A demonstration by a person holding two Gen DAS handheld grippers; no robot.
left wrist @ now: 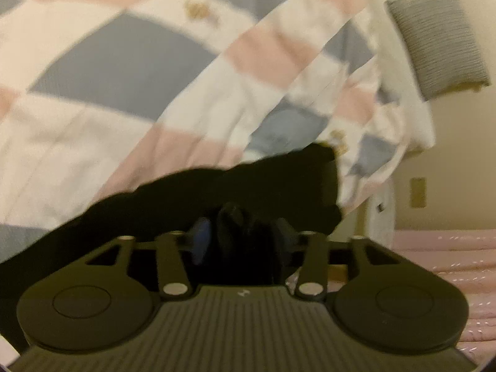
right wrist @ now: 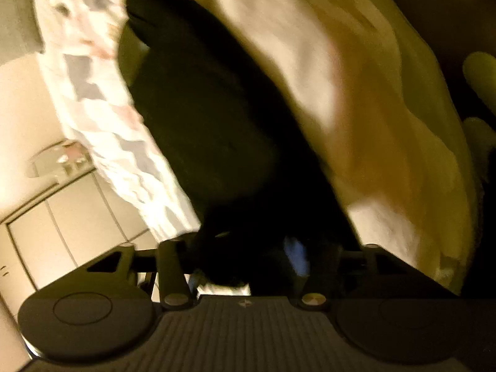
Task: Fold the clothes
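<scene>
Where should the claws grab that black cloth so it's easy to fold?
At its end edges, one claw coming in from each end. The black cloth garment stretches long and narrow between the left claw and right claw, each pinching an end over the checked quilt.

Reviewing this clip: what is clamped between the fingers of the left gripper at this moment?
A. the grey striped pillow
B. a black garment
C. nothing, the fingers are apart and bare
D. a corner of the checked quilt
B. In the left wrist view the left gripper has a bunch of the black garment pinched between its fingers; the checked quilt lies behind, and the grey striped pillow sits far off.
</scene>
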